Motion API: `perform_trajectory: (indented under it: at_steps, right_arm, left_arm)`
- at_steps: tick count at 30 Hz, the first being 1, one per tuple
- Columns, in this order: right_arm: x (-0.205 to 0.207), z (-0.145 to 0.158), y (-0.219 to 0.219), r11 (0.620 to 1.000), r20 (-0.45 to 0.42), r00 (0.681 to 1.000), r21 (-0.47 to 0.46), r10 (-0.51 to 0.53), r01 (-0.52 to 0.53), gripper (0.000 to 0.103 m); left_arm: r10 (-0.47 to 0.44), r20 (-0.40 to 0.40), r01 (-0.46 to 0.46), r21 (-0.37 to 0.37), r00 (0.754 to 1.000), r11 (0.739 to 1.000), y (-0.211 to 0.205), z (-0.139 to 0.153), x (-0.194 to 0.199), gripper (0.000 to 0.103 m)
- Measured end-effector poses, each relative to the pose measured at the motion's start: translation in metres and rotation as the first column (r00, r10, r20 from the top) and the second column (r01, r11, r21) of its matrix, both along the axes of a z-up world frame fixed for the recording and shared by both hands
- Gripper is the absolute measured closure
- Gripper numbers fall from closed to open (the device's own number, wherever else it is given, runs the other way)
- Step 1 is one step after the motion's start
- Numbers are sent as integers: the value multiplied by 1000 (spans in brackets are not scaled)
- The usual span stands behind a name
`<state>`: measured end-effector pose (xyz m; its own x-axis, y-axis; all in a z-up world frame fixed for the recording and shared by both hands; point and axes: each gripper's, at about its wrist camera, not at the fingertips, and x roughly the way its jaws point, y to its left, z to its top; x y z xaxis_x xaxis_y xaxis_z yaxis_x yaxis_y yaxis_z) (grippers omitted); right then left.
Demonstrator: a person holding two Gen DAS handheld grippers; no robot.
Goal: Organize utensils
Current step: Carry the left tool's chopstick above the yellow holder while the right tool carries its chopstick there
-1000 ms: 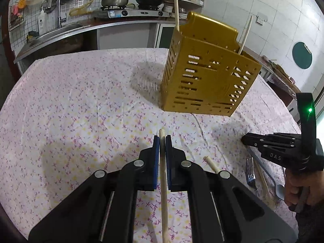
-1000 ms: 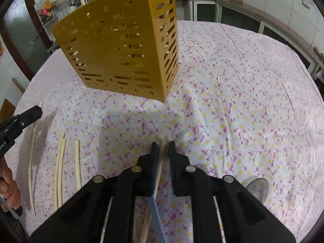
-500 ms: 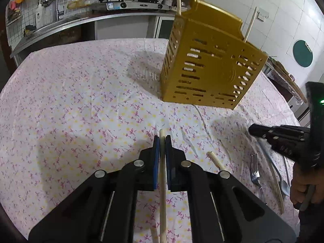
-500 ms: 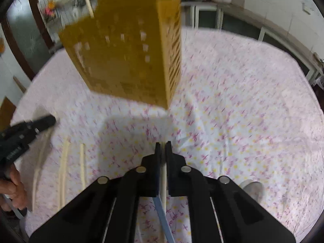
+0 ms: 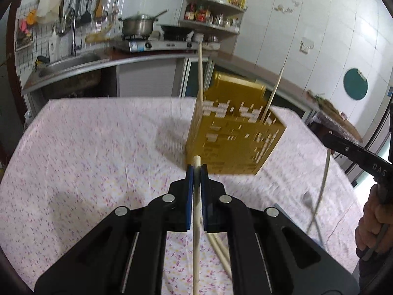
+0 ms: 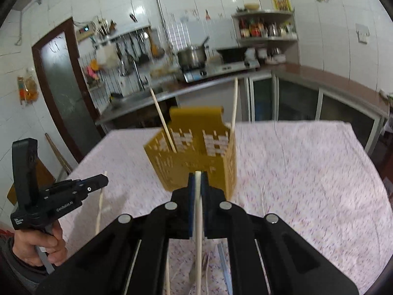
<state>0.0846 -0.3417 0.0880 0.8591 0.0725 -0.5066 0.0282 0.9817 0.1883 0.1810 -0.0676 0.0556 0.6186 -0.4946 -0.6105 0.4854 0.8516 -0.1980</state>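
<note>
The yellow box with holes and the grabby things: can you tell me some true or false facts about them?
1. The yellow holder already has two chopsticks standing in it. True.
2. The left gripper has its jaws wide open and holds nothing. False: the jaws are shut on a chopstick.
3. The right gripper is also clamping a chopstick. True.
4. The holder lies flat on its side. False: it stands upright on the flowery tablecloth.
5. A pot sits on the stove behind the table. True.
</note>
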Motion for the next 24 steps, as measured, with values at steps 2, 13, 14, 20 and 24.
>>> perform_trajectory:
  at_steps: [2,13,14,20,24]
  right_arm:
    - [-4,10,2,1000,30,1000,-14,2,-1,98]
    - [-15,50,5,999,131,991,-54,-3,11,98]
    - [-14,53,5,998,137,991,-58,-5,13,98]
    - [-1,96,1,996,222,975,-86,-12,32,98]
    - [14,125,2,993,274,962,-106,-13,43,98]
  left_arm:
    - [1,31,-1,-9,1000,1000,-2,11,-4,99]
    - [-18,158,29,-65,987,997,-14,62,-6,99]
    - [-20,167,32,-68,986,997,-16,67,-4,99]
    - [-21,231,43,-91,973,995,-32,104,12,99]
    - [-22,298,58,-113,954,992,-51,137,28,99]
